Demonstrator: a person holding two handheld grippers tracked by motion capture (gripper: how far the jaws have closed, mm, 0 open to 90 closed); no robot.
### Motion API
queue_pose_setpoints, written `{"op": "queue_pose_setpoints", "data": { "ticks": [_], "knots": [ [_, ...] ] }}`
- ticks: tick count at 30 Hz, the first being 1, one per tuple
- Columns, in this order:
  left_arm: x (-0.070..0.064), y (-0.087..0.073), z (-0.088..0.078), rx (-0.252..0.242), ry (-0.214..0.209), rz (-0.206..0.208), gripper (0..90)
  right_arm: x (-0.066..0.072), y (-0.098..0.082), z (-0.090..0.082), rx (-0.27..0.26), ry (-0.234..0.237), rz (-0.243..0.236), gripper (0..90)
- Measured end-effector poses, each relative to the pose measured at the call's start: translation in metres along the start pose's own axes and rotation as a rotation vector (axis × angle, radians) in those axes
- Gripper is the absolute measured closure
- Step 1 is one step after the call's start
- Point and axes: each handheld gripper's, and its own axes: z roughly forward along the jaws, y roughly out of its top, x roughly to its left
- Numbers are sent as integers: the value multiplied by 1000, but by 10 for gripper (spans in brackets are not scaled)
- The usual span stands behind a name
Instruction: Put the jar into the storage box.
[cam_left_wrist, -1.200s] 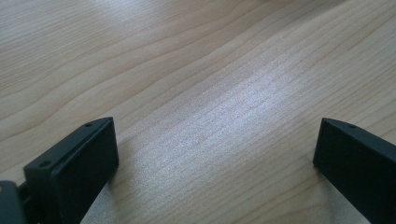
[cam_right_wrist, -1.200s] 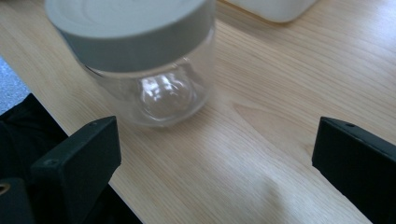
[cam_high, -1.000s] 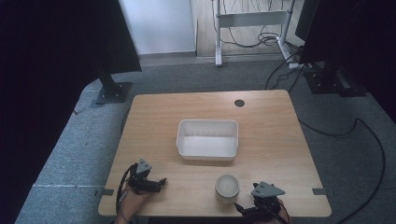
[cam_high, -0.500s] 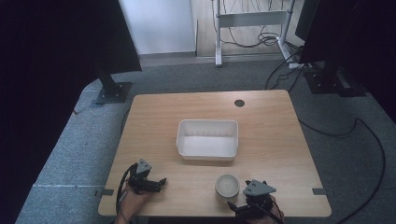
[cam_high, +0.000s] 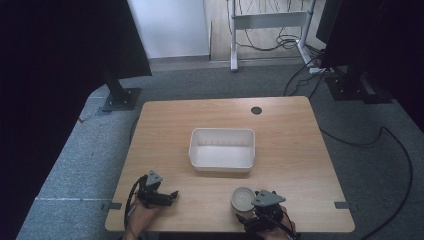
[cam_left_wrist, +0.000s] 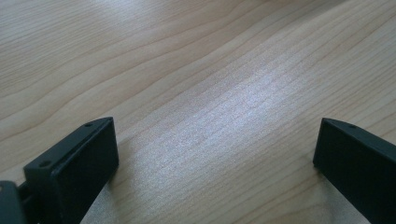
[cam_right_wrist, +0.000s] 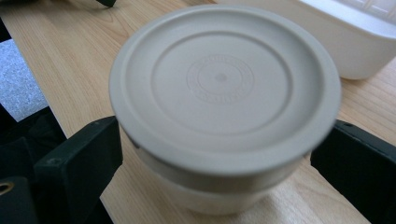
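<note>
- Down at the near edge of the wooden table (cam_high: 300, 145), the right gripper (cam_high: 250, 212) sits against a round lidded container (cam_high: 243, 199), which stands toward the right of that edge, in front of the white rectangular tub (cam_high: 222, 148) at the table's middle.
- From the high view the container's lid reads as a pale disc, and the gripper's grey plate covers where the jaws meet it.
- Up close, the right gripper view settles that: the container (cam_right_wrist: 224, 107) stands between the two black jaws, which are spread wide, one on each side of its body. Whether either jaw touches it I cannot tell.
- That same view shows the lid's moulded concentric rings and the tub's wall (cam_right_wrist: 336, 32) just behind the container.
- Over on the left, the left gripper (cam_high: 160, 196) rests low near the table's near left corner, well apart from the container.
- Its own view shows bare wood grain (cam_left_wrist: 210, 93) between jaws held far apart, gripping nothing.
</note>
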Motion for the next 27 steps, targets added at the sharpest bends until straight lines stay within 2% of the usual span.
{"op": "queue_pose_setpoints", "data": {
  "ticks": [7, 20, 27],
  "knots": [
    [0, 0, 0, -1, 0, 0, 0, 2, 3, 8, 14, -4, -12, 34],
    [0, 0, 0, 0, 0, 0, 0, 2, 4, 20, 15, -22, 12, 82],
    [0, 0, 0, -3, 0, -3, 0, 5, 5, 20, 18, -56, 6, 92]
  ]
}}
